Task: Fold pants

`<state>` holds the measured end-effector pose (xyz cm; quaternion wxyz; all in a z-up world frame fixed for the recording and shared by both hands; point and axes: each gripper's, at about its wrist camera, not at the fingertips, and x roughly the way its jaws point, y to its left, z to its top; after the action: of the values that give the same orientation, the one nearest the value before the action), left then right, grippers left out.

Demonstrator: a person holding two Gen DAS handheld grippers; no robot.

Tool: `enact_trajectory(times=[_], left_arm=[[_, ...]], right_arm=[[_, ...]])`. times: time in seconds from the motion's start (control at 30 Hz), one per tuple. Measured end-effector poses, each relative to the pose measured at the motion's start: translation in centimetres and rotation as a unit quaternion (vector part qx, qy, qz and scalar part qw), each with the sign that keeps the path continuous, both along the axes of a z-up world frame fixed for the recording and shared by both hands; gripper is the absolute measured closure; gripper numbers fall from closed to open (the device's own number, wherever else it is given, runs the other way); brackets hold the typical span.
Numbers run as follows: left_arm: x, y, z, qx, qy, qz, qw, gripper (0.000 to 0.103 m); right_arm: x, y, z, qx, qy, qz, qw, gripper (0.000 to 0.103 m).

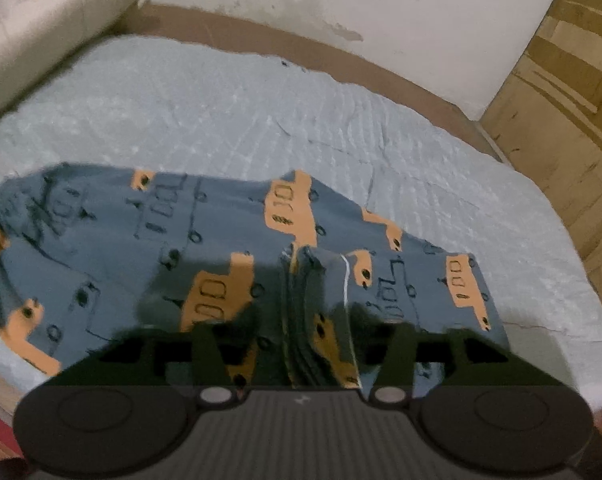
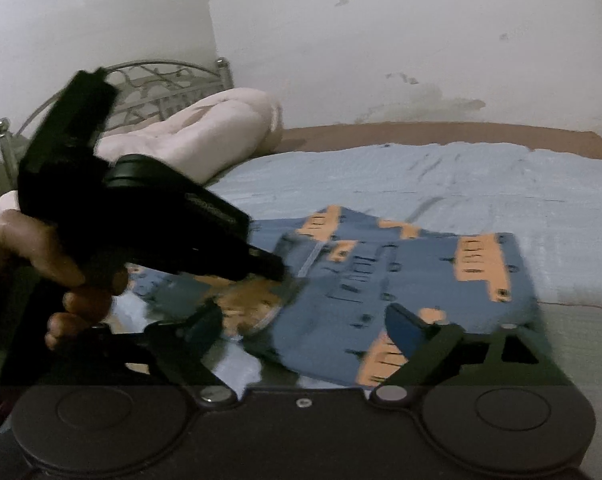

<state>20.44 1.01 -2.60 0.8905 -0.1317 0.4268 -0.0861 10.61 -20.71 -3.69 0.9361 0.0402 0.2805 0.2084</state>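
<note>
Fingers of your left gripper (image 1: 303, 330) are standing apart astride a raised fold of the blue truck-print pants (image 1: 205, 240), which are lying on the pale bedspread (image 1: 261, 108). Turning to the right wrist view, your right gripper (image 2: 307, 320) is gaping wide over the pants' folded edge, gripping nothing, while your left hand (image 2: 49, 256) is holding its gripper just beside.
</note>
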Motion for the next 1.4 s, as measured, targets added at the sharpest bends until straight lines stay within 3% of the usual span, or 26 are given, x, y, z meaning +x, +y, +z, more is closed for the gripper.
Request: enact_trajectory(times=[0.1,0.13,0.4,0.77,0.9,1.07,1.4], left_arm=[[-0.3,-0.7,0.5,0.038,-0.027,0.011,0.9989,0.005],[-0.3,-1.0,0.5,0.052,-0.036,0.018,0.9979,0.003],[1.6,-2.7,-1.8,0.124,-0.028,0.038,0.9912,0.002],[3.3,-1.3,-3.2,0.122,-0.029,0.062,0.9901,0.0],[2.3,-1.3,-3.4,0.13,-0.039,0.059,0.989,0.0],[-0.6,-1.3,-2.9,0.15,-0.056,0.051,0.9857,0.001],[-6.1,-1.8,-2.7,0.161,-0.085,0.044,0.9822,0.001]], right_arm=[[0.0,-1.4,-0.3,-0.004,-0.004,-0.027,1.0,0.002],[0.0,-1.9,-0.4,-0.008,-0.006,-0.04,0.999,0.001],[3.1,-5.5,-2.6,-0.1,-0.01,-0.132,0.986,0.001],[12.2,-10.0,-3.2,-0.131,0.0,-0.157,0.979,0.001],[13.8,-10.2,-4.7,-0.125,0.035,-0.162,0.978,0.001],[11.6,-9.7,-4.4,-0.133,0.027,-0.16,0.978,0.001],[1.9,-9.4,-4.3,-0.132,-0.037,-0.198,0.971,0.001]])
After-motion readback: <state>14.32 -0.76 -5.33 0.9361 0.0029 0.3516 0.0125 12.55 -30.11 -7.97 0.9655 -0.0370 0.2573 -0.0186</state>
